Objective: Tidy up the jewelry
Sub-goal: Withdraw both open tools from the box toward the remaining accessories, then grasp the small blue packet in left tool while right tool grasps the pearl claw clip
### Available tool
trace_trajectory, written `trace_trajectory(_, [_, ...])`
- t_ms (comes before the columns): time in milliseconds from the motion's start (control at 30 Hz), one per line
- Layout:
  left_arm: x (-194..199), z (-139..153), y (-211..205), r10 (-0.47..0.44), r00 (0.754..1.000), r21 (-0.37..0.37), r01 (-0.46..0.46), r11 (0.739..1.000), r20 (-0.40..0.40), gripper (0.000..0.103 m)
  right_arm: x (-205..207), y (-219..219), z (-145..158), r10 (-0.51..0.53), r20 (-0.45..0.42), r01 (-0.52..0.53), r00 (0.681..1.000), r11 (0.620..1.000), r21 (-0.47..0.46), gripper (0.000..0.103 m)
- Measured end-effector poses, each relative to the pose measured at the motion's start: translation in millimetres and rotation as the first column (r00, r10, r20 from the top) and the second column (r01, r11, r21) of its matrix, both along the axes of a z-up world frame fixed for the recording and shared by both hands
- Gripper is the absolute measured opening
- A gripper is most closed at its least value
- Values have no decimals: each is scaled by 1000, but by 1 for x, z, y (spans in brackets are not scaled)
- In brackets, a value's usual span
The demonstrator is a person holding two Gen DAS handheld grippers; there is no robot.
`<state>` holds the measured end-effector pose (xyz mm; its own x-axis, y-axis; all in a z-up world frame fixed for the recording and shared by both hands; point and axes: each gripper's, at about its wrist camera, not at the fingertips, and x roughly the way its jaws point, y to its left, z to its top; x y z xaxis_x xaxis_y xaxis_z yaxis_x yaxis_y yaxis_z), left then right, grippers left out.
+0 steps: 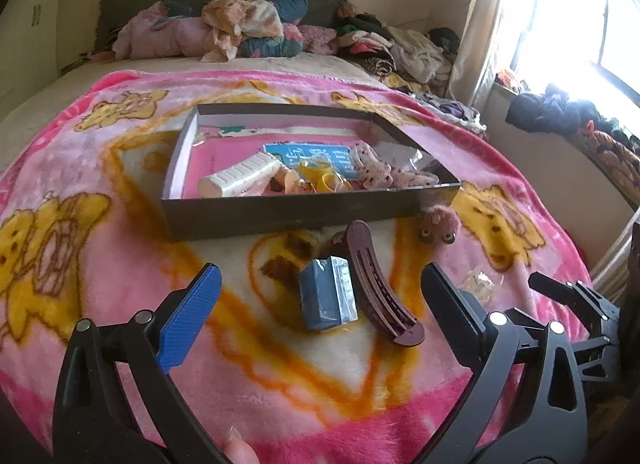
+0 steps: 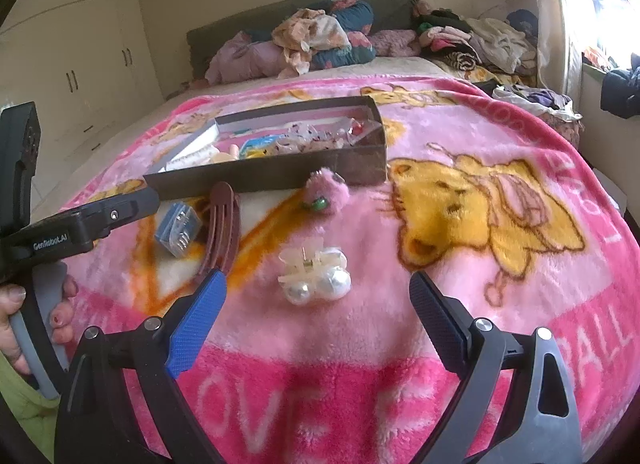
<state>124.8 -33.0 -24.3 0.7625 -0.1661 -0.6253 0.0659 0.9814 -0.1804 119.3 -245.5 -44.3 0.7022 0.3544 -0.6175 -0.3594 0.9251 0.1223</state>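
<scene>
Dark box (image 1: 280, 216) on the blanket (image 1: 100, 264) holds assorted items. Before it lie a blue packet (image 1: 326, 296), maroon clip (image 1: 380, 288), pearl clip (image 2: 316, 272). Left gripper (image 1: 324, 296) and right gripper (image 2: 318, 300) both spread wide, empty, straddling these.

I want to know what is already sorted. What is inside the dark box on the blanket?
Inside the dark box: a white comb-like clip, yellow rings, a patterned scrunchie, a blue card. Anything beneath them is hidden.

Pearl hair clip (image 2: 314, 273) on pink blanket (image 2: 400, 324), between wide-spread right tool (image 2: 318, 296) fingers
</scene>
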Motion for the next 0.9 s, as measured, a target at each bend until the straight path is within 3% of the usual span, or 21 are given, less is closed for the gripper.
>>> trace_trajectory(467, [14, -24, -9, -84, 994, 53, 87, 995, -65, 90, 16, 13, -20, -26, -45, 22, 999, 996, -81, 90])
trace_trajectory(767, [21, -35, -15, -113, 987, 33, 117, 993, -111, 72, 30, 18, -26, -24, -70, 16, 997, 993, -116, 90])
trace_trajectory(900, [26, -36, -11, -105, 987, 32, 109, 993, -122, 59, 36, 21, -30, -31, -81, 21, 996, 993, -119, 88])
